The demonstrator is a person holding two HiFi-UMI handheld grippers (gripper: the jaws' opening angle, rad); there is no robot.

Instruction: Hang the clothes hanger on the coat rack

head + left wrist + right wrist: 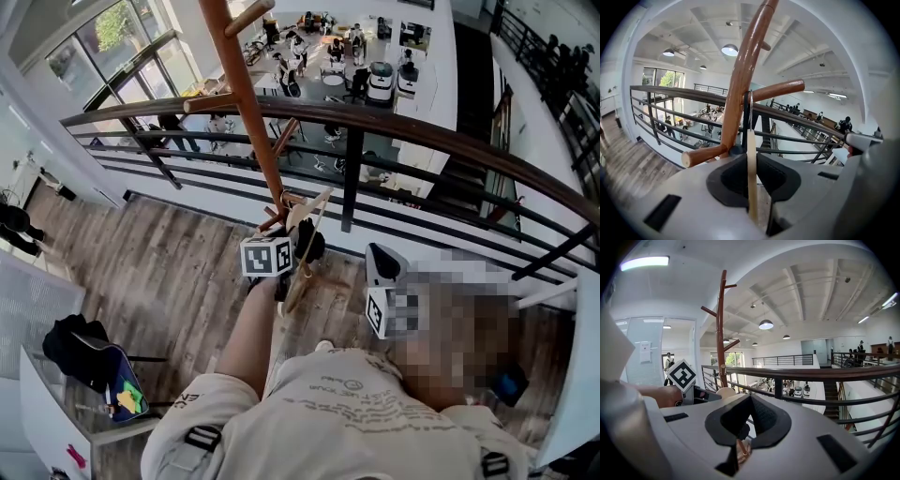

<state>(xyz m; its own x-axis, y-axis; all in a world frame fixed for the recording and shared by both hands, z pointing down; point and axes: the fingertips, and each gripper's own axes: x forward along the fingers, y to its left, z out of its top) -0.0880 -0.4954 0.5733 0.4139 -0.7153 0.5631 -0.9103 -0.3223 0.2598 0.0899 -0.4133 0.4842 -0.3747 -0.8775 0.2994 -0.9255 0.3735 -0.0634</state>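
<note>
The coat rack point(246, 103) stands against the balcony railing point(450, 141), its brown pole rising past my left side with pegs branching off. In the left gripper view one upward-slanting peg point(780, 89) crosses just behind the hanger's wire hook point(751, 105). I cannot tell whether the hook is over it yet or only beside it.

The clothes hanger point(309, 239) is up at the pole, held in the air and seen edge-on. I judge it light and stiff: pale wood that won't flex, with a thin metal hook that could swivel or snag. Gripping the wooden body just below the hook looks right to me, since it keeps the hook free and steerable.

My left gripper point(751, 164) has its fingers point(729, 180) closed narrowly on that wooden body, pinching it from both sides.

My right gripper point(747, 425) hangs low and well apart from the hanger. Its fingers are drawn nearly together, and I can make out nothing held between them.
</note>
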